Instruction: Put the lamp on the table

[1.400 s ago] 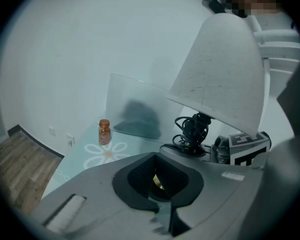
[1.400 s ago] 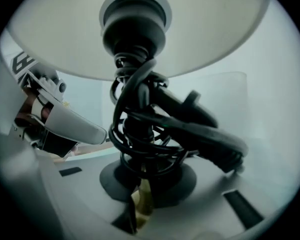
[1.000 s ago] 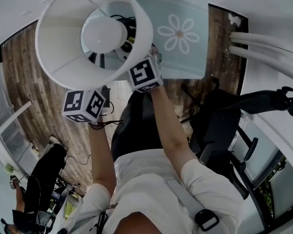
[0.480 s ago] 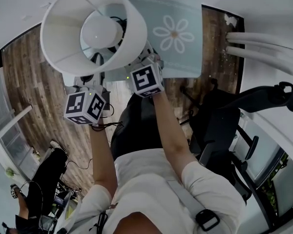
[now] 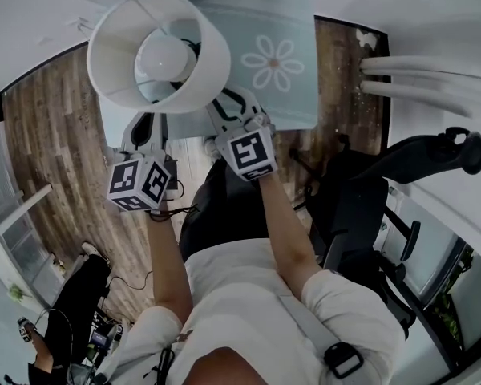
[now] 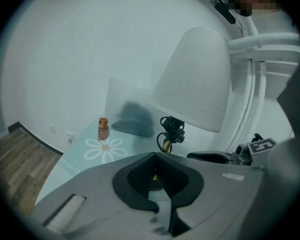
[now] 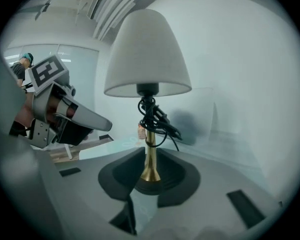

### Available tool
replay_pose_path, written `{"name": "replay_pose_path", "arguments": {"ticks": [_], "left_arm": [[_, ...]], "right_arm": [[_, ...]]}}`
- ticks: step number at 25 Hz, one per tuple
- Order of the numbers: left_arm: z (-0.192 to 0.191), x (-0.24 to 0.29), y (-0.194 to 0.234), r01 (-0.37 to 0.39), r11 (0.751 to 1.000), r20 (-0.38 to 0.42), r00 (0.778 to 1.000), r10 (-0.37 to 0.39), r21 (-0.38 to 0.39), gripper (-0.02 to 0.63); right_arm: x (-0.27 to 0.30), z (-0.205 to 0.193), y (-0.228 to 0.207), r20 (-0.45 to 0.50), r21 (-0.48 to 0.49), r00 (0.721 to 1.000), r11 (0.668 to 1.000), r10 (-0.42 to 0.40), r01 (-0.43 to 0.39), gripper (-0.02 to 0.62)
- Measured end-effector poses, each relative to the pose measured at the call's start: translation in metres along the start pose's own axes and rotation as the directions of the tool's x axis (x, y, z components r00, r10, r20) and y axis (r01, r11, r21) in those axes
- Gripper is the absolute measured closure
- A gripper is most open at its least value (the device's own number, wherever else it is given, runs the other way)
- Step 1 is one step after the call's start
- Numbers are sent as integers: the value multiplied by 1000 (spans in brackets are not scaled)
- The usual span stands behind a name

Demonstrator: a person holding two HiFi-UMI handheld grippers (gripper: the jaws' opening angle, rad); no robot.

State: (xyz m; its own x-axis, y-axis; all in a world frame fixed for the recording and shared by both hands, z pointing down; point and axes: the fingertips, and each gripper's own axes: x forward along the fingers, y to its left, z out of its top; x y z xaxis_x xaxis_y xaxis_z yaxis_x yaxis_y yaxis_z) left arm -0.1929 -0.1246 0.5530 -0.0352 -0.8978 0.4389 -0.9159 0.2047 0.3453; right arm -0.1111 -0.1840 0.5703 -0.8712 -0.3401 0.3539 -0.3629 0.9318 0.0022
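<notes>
Looking down on the lamp, upright on the pale table, just left of the flower print in the head view. Gripping it with neither tool.

Holding the right gripper low, at the height of the lamp's foot, jaws apart after just closing partway. Seeing the brass stem lined up in the gap at the tips, with the pads clear of it on both sides (hard to say whether just inside the tips or just beyond them). Seeing also the black cord bundled round the stem under the white shade, straight ahead and above.

Holding the left gripper with jaws likewise parted and nothing pressed between them, only a sliver of brass showing through the gap. Finding the lamp ahead and slightly to the right from there, shade high over the tips.

Reaching in with both grippers at the table's near edge, marker cubes side by side but apart.

Noting a small amber bottle at the far edge of the flower print, well apart from the lamp, and wooden floor beside the table.
</notes>
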Motion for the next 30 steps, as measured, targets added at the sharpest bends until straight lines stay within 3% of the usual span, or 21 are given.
{"name": "replay_pose_path", "arguments": {"ticks": [7,13,23,30], "left_arm": [[12,-22,-21,41,999,0,999,-41,31,606],[32,-45,-47,98,993,30,995,-100,60,606],[93,-88,-77,174,984,184,966,-179,44,606],[115,-113,-80,181,981,211,959,-191,65,606]], "right_arm": [[-40,39,8,51,13,998,1000,21,-22,607],[-73,94,3,166,155,985,985,46,-72,607],[-113,161,6,248,166,966,979,72,-116,606],[-131,180,23,241,136,968,985,72,-107,604]]}}
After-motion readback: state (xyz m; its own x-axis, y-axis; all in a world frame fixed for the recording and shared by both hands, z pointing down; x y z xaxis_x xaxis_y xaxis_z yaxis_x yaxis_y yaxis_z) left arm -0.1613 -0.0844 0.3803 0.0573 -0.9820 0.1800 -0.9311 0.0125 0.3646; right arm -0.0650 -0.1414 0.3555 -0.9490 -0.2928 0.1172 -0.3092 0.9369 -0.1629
